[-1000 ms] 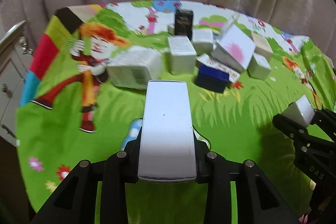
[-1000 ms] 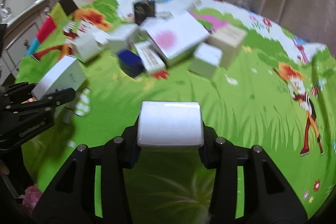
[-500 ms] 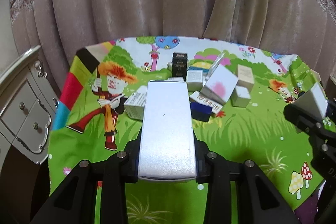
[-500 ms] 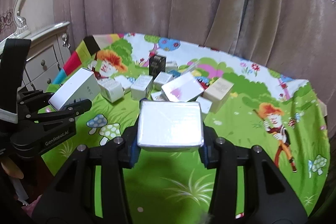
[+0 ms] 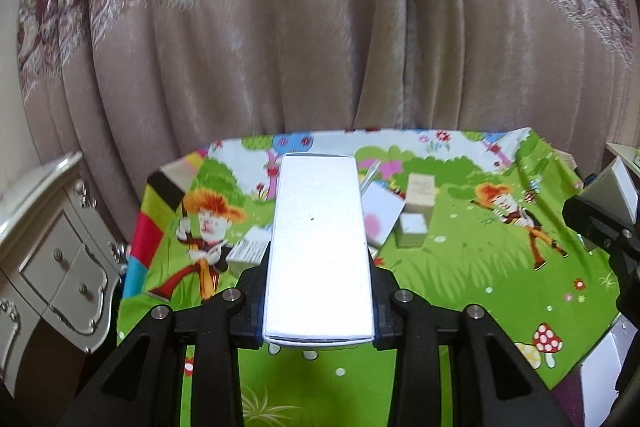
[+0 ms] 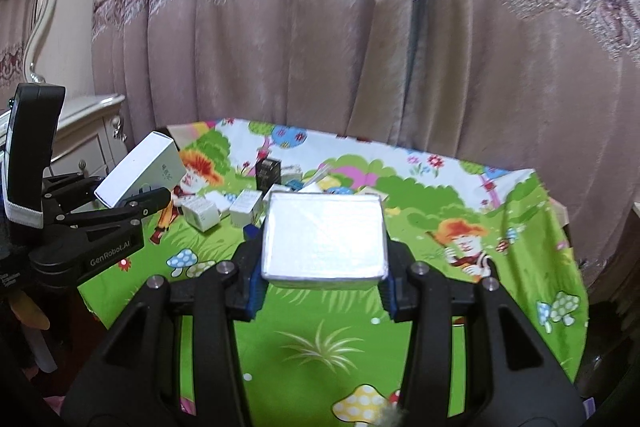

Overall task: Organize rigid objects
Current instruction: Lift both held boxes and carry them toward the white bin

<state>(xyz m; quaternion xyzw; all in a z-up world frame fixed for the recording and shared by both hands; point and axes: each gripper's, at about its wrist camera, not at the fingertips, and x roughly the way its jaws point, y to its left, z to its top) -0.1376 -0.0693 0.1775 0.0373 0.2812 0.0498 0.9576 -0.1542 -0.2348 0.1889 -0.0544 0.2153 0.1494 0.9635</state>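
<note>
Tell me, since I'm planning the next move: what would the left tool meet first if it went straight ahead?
Probably the curtain. The left tool, shut on a long white box, points above the box cluster on the table; depth is unclear.

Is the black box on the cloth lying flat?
No, the black box stands upright on the cloth, behind the white boxes in the right wrist view.

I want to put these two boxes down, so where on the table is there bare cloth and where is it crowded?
Free: the near grass strip of the cloth in front of both tongs, and the right side around the cartoon boy. Crowded: the far left-centre, where the black box and white boxes cluster.
</note>
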